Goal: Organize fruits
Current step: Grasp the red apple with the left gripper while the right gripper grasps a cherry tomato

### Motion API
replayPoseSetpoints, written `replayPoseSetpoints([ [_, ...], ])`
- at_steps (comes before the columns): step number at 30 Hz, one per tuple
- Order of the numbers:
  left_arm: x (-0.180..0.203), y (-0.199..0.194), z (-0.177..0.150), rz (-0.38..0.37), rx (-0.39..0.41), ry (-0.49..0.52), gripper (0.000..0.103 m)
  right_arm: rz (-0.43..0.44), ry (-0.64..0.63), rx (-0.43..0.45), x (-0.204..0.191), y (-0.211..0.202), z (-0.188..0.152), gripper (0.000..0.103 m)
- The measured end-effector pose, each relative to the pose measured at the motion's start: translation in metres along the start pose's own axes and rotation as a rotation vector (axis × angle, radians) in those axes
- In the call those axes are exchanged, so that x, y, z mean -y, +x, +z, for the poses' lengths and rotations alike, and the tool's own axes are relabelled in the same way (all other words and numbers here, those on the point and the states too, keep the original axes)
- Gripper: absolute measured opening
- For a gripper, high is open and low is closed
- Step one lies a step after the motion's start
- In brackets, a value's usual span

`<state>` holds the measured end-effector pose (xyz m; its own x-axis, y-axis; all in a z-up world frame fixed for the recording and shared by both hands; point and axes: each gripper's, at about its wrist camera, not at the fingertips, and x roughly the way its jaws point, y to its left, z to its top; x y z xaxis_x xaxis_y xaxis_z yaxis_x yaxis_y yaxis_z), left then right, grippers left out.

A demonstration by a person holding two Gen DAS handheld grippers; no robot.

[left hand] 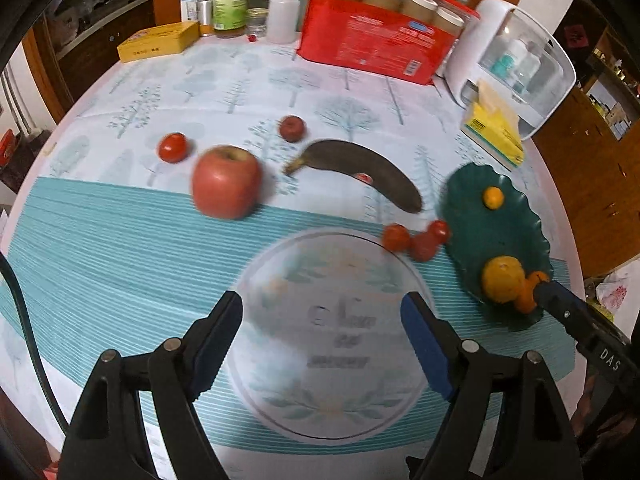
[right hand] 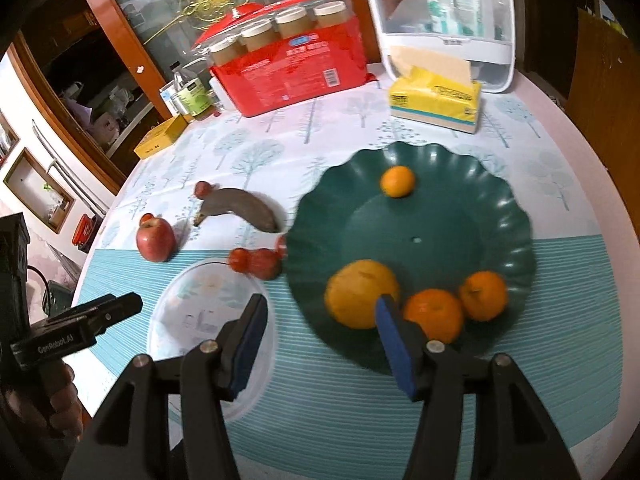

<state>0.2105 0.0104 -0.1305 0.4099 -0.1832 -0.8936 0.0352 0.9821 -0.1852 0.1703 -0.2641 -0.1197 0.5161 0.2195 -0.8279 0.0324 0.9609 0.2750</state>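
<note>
one banana (left hand: 360, 172) lies brown-black, stem yellowish.

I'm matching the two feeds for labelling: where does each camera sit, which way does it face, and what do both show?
Left wrist: rides the left gripper, tilted down at the clear plate, apple and banana; own open fingers show, plus the right gripper's tip at right.
Right wrist: rides the right gripper, tilted down at the green plate of oranges; own open fingers, the left gripper and a hand show.
Shared: both plates, apple, banana, red box.
</note>
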Motion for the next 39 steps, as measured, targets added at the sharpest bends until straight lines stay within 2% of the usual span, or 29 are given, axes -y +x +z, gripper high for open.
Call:
replayPoseSetpoints([
  [8,-0.044,-0.003,0.036,0.001,0.0,0.06,0.081,-0.019,0.014,0.017,-0.053,0.018,-0.002,0.057],
  [16,-0.068,0.01,0.07,-0.01,-0.006,0.094,0.083,-0.052,0.035,0.052,-0.088,0.038,0.004,0.057],
  [26,-0.09,0.051,0.077,-0.038,-0.032,0.069,0.083,-0.115,-0.042,0.117,-0.121,0.076,0.01,0.056],
  [29,-0.095,0.061,0.078,-0.055,-0.02,0.041,0.083,-0.133,-0.094,0.134,-0.128,0.089,0.01,0.053],
  [36,-0.098,0.081,0.08,-0.076,-0.004,0.007,0.083,-0.201,-0.208,0.125,-0.14,0.116,0.005,0.039],
  [39,-0.095,0.084,0.08,-0.075,0.015,0.007,0.083,-0.232,-0.224,0.113,-0.139,0.123,0.005,0.038],
])
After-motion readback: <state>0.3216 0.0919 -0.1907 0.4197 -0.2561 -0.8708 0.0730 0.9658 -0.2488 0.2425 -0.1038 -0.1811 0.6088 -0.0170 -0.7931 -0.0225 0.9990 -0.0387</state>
